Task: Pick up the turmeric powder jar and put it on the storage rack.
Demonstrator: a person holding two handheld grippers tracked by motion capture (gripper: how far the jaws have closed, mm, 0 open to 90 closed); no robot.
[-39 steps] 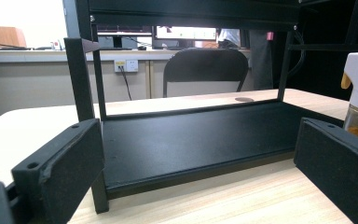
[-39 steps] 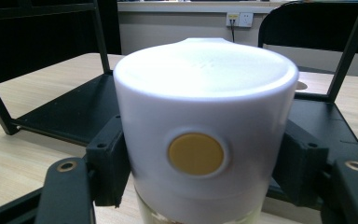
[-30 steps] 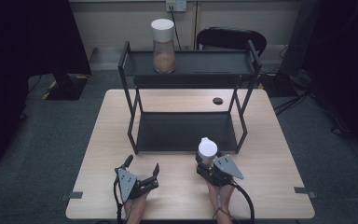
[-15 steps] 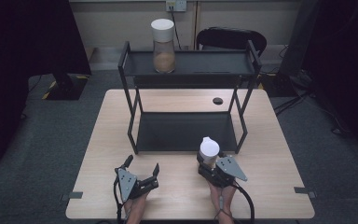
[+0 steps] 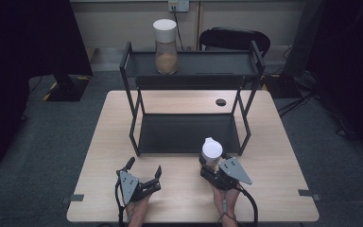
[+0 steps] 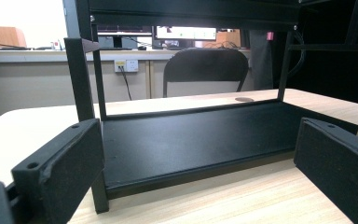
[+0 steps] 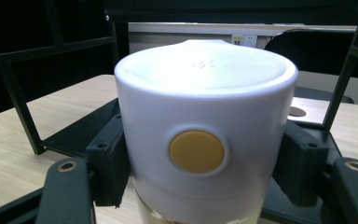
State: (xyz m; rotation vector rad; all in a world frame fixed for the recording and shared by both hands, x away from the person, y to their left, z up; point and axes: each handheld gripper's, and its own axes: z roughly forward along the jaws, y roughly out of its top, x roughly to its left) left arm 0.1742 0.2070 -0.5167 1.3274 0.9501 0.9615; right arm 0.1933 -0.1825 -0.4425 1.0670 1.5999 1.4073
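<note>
Hands enter from the near edge of the pale wooden tabletop (image 5: 283, 156), each holding a gripper. The right gripper (image 5: 211, 163) has its jaws closed against the sides of a clear jar with a tall white cap and a round yellow button (image 7: 196, 151), and compared with a second ago the jar has moved only slightly, edging a little toward the rack, so the carry seems to be just beginning. The jar stands upright in the grip, just in front of the black metal two-tier rack (image 5: 189, 132), near its right front leg. The left gripper (image 5: 146, 177) rests low on the tabletop with its jaws spread wide and nothing between them, and it has hardly shifted; its own view looks straight across the rack's empty lower shelf (image 6: 191, 140). Farther back, on the upper shelf toward its left end, stands a second clear jar with a white cap and brown contents (image 5: 165, 47). Judging from that, the held jar is probably bound for one of the shelves; the front rail and right front post stand closest to its path, and the top tier would demand a clear lift. Beyond the rack sit a small round cable hole in the tabletop (image 5: 220, 101) and a dark chair (image 5: 236, 40).
</note>
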